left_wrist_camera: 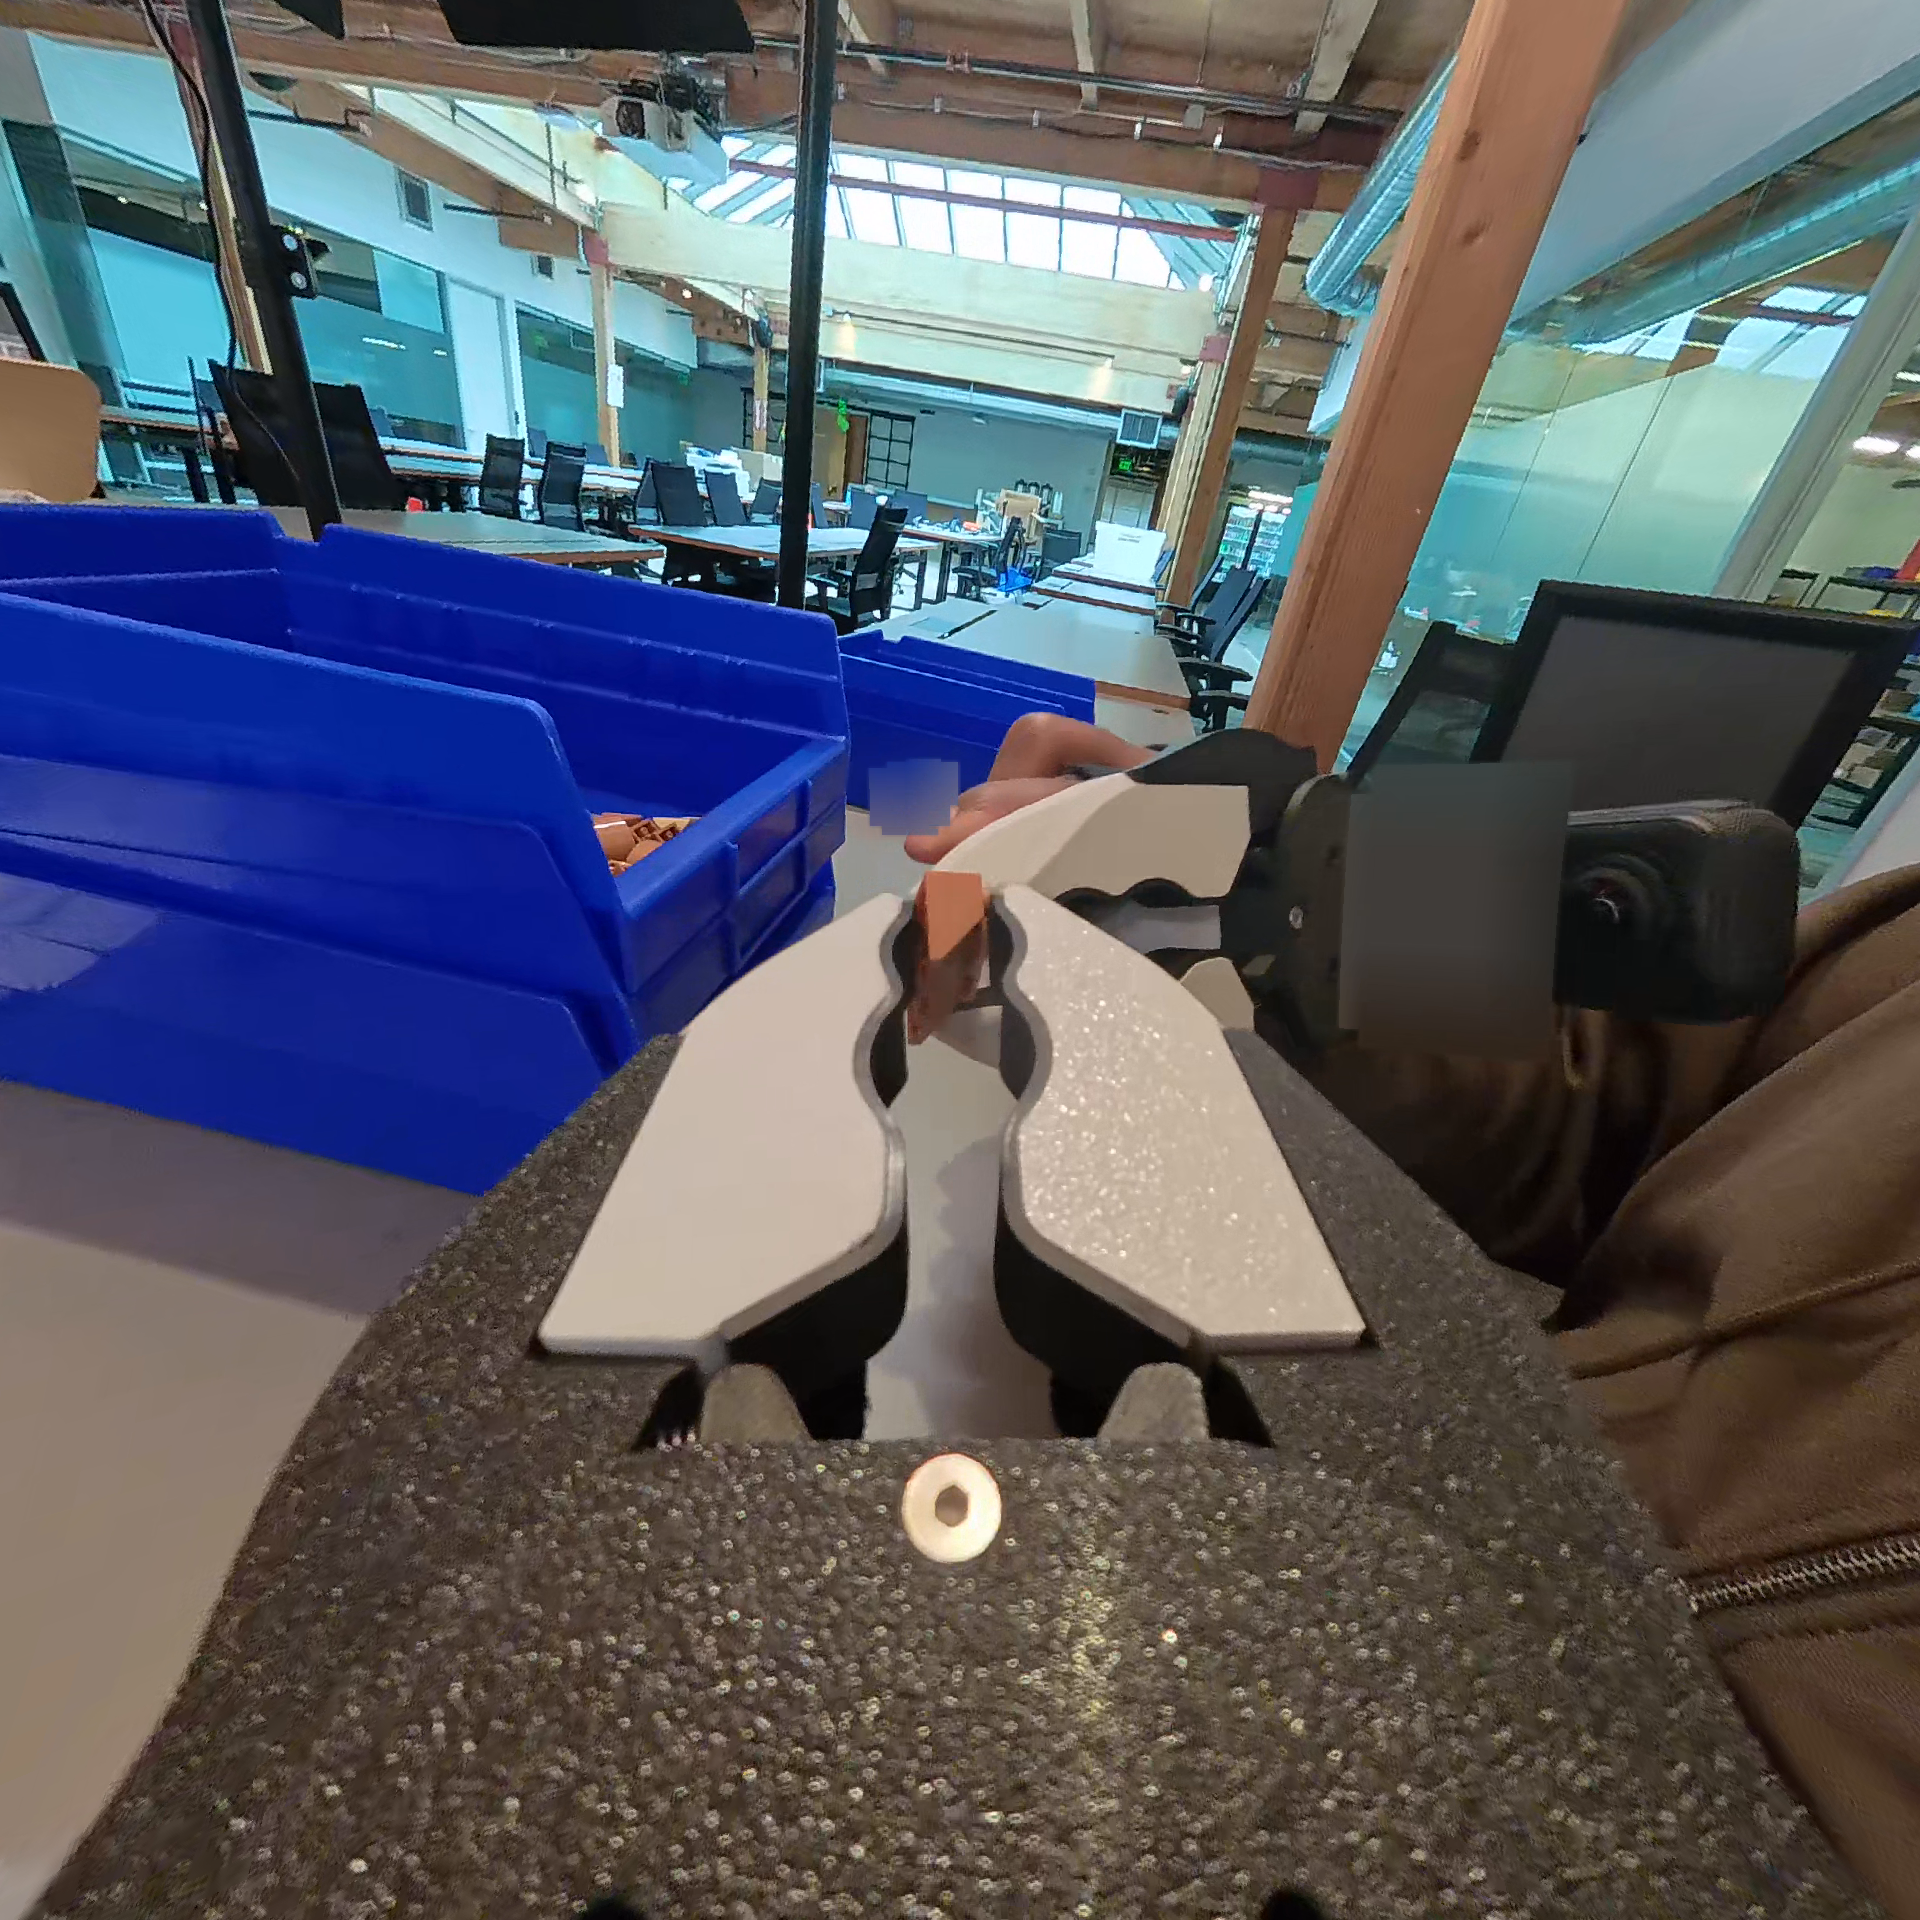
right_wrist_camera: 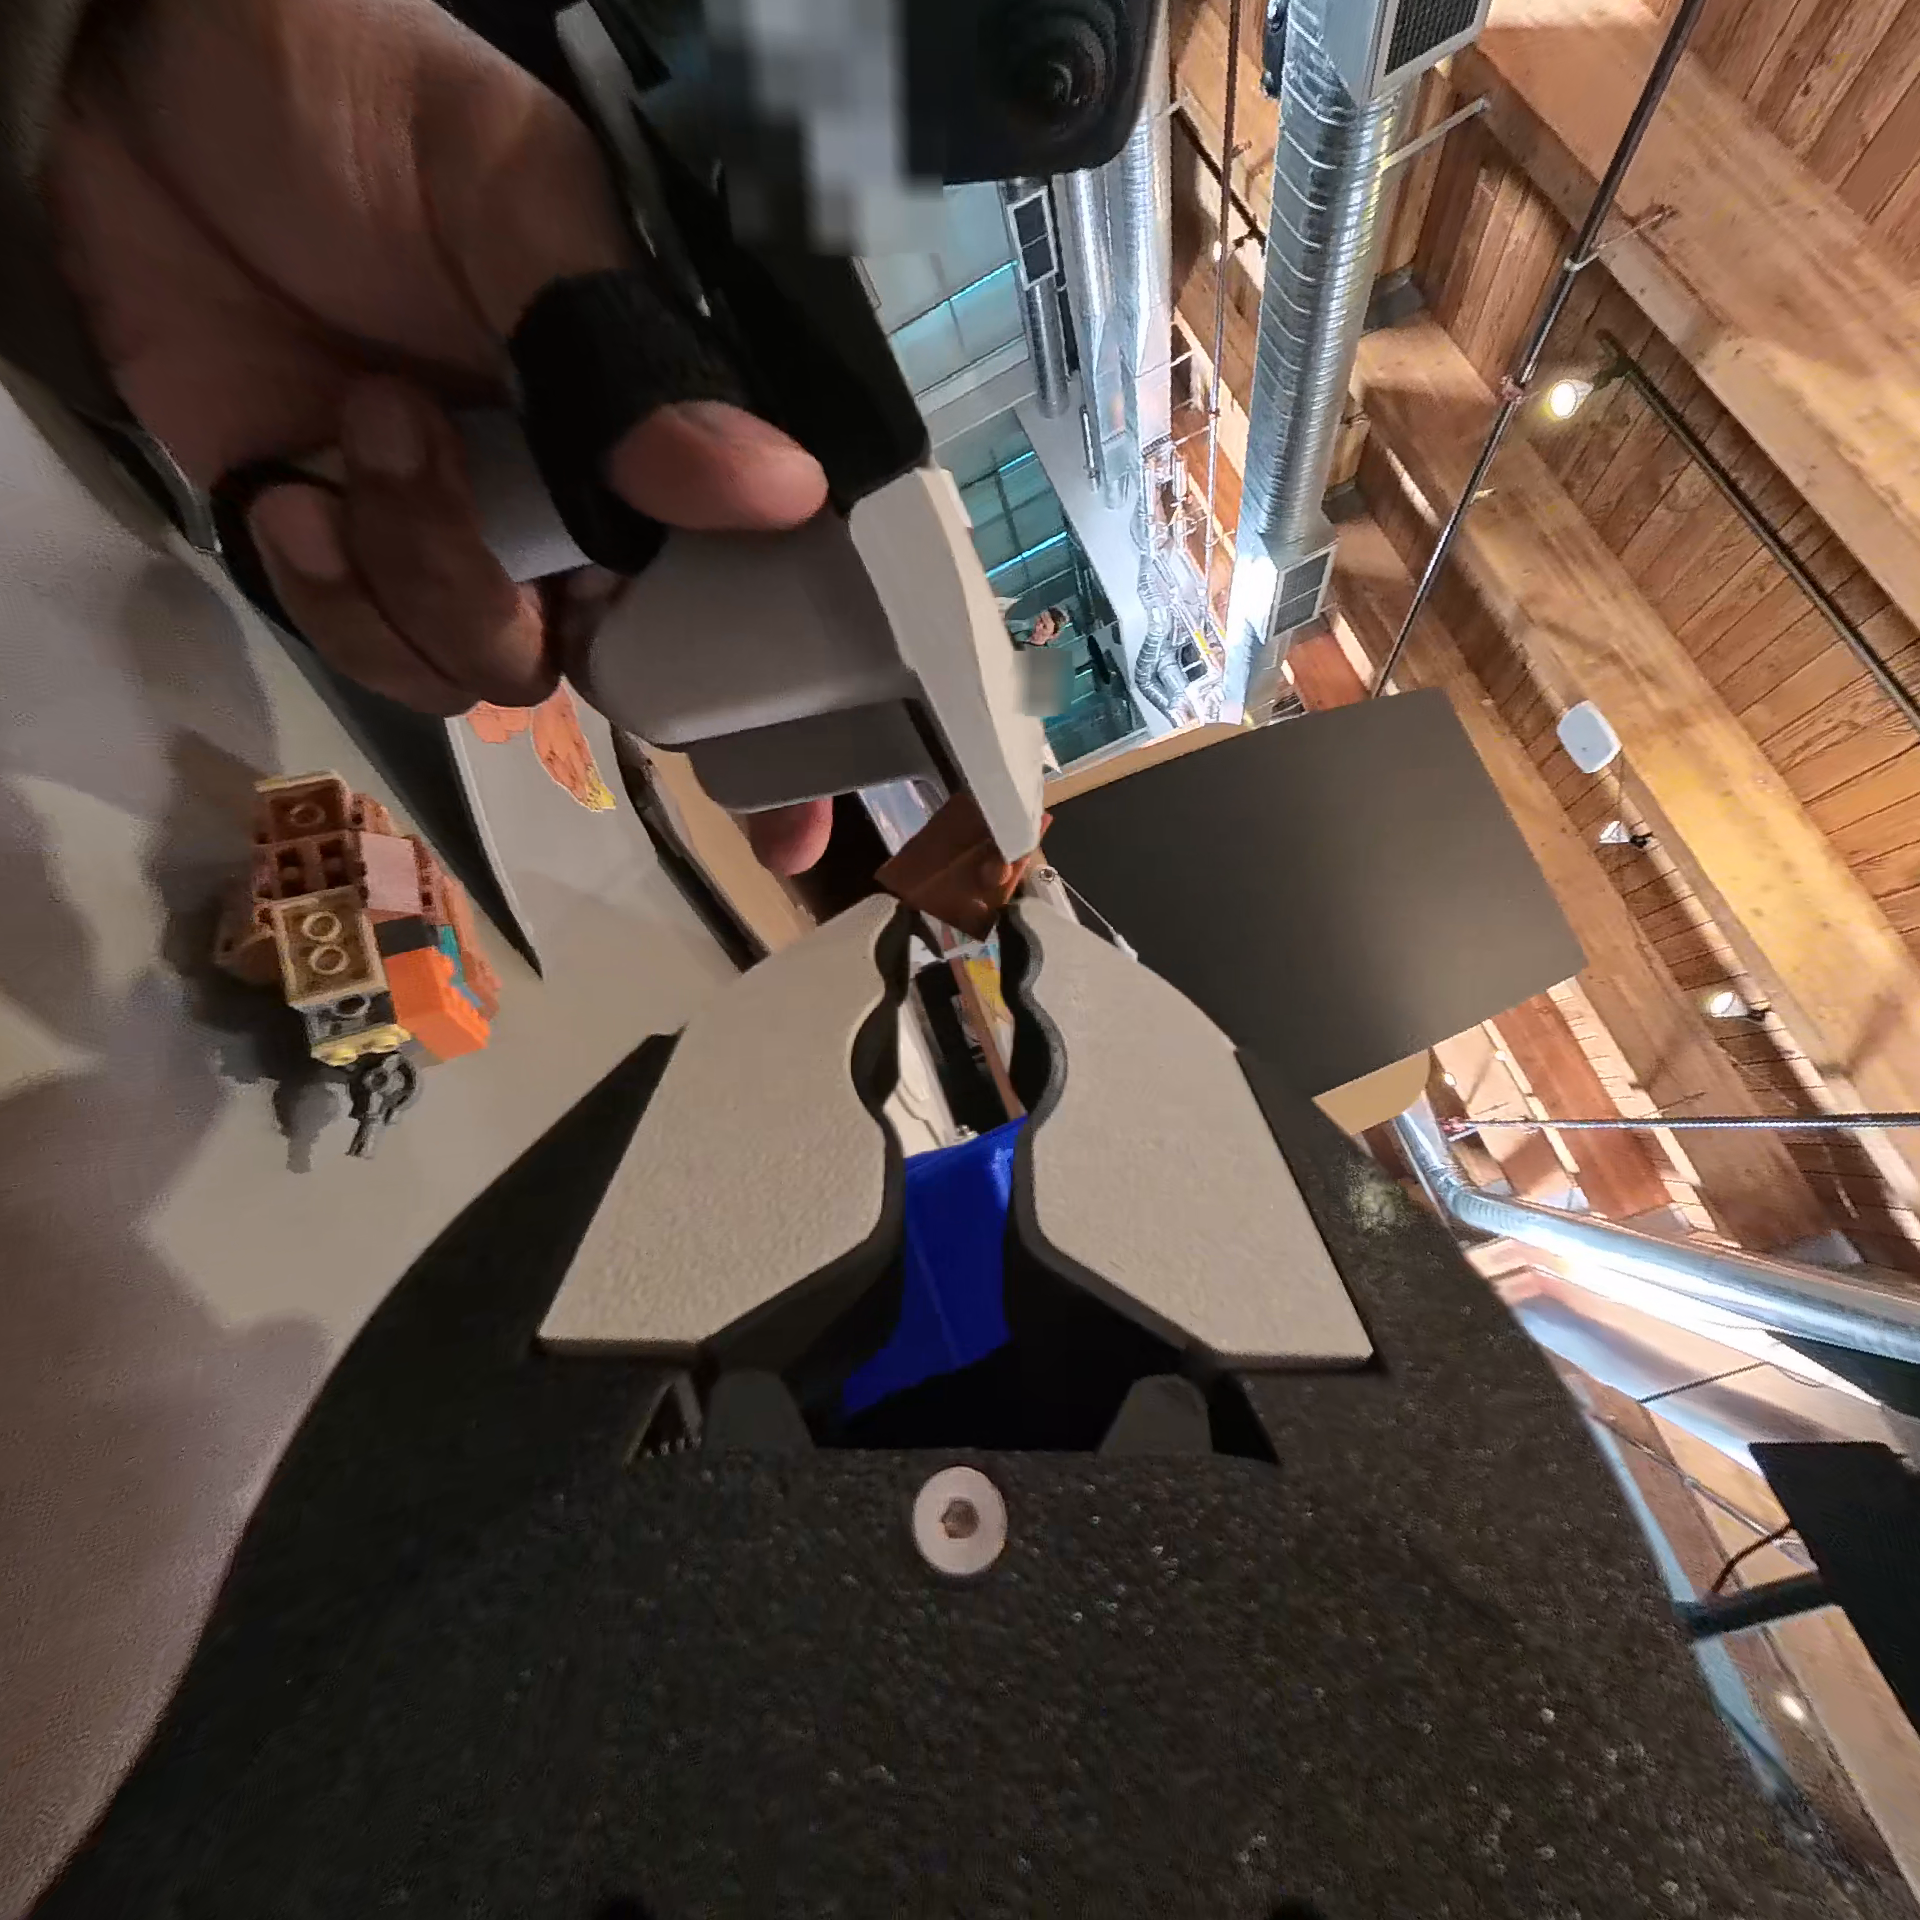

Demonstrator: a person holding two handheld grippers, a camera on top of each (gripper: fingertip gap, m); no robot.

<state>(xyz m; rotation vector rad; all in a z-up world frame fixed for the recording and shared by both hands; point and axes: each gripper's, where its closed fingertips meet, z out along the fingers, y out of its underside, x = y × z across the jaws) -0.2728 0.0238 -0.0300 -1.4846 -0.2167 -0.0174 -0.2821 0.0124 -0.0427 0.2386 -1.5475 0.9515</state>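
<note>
My left gripper is shut on a small brown brick, pinched between its white fingertips above the grey table. The right gripper's fingers come in from the right, with a hand behind them, and meet the same brick. In the right wrist view, my right gripper has its jaws nearly closed, with the lower corner of the brown brick held between the tips. The left gripper's finger reaches down from above onto the brick, and a hand holds its handle.
Stacked blue bins stand at the left, one holding loose brown bricks. A small model of brown and orange bricks sits on the grey table. A dark monitor and a brown sleeve are at the right. My left and right fingertips are right by each other.
</note>
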